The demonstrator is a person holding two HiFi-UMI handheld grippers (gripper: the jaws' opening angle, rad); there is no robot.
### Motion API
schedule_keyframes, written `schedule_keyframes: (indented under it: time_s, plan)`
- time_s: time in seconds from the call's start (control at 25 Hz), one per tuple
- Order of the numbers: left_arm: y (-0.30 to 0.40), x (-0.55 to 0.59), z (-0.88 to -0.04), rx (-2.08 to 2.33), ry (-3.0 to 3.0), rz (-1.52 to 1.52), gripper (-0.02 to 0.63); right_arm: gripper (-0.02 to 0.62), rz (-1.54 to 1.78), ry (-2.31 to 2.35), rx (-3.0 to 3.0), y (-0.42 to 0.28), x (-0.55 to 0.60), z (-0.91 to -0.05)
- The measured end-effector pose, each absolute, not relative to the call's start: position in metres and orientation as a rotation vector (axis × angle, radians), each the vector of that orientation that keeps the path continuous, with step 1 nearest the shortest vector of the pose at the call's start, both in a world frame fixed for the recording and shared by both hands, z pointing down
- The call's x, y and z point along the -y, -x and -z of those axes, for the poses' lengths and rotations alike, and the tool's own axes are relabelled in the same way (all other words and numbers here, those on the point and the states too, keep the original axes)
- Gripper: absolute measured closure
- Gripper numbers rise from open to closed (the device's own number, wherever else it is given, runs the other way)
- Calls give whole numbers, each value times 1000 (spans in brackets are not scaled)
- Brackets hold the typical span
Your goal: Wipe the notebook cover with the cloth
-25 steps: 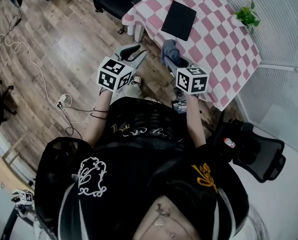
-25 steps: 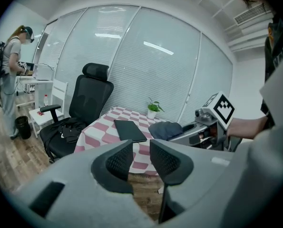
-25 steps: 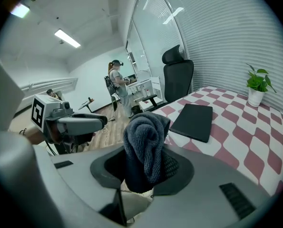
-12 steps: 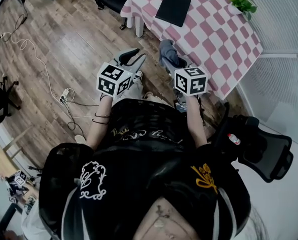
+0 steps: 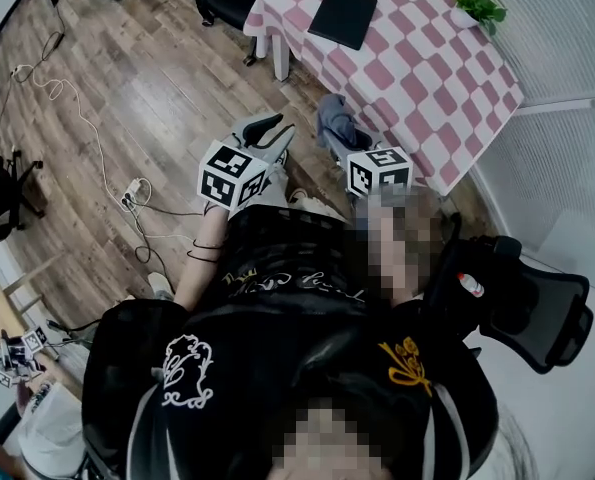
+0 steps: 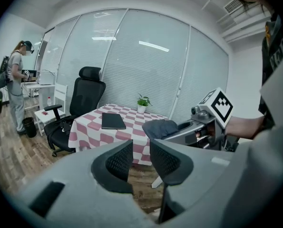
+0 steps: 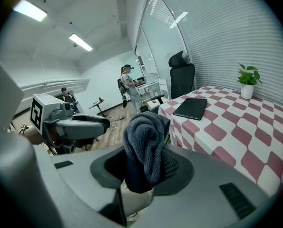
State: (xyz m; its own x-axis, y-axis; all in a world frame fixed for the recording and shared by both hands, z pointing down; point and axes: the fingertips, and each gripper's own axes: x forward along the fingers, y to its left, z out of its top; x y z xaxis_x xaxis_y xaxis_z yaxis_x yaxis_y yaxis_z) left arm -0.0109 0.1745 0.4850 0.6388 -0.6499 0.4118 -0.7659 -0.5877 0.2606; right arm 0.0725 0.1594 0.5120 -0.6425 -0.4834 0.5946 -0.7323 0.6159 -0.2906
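The notebook (image 5: 343,15) lies closed and flat on the pink-checked counter (image 5: 427,78), toward one end (a potted plant (image 5: 474,3) stands well apart). The dark cloth (image 7: 146,141) is clamped in the right hand-held gripper (image 7: 143,167), short of the counter. The left hand-held gripper (image 6: 140,159) holds nothing, its jaws slightly apart.

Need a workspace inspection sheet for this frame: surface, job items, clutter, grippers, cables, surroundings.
Surface: table in a pink-and-white checked cover, mostly bare.
Job's things: closed black notebook flat on the table; dark grey knitted cloth held in the right gripper.
Clutter: small green potted plant at a table corner.
Grippers: left gripper jaws slightly apart, empty; right gripper shut on the cloth; both short of the table.
Cables: white cable and power strip on the wooden floor.
Surroundings: black office chair at right; another person at a distant desk.
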Motion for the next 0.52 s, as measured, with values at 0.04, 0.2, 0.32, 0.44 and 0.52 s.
schedule_keyframes:
  time_s: [0.04, 0.2, 0.32, 0.44, 0.52]
  plan:
    - [10, -178, -486, 1120, -2444, -383, 487, 483, -721, -959, 2380, -73, -163, -512]
    - [5, -184, -484, 1129, -2454, -380, 486, 483, -710, -954, 2387, -77, -169, -512]
    - [1, -188, -484, 1129, -2463, -379, 488, 483, -697, -948, 2391, -78, -174, -512]
    - [1, -192, -484, 1131, -2463, -382, 487, 483, -690, -941, 2395, -77, -178, -511]
    - [2, -194, -484, 1134, -2462, -383, 487, 483, -686, -936, 2397, -76, -180, -510]
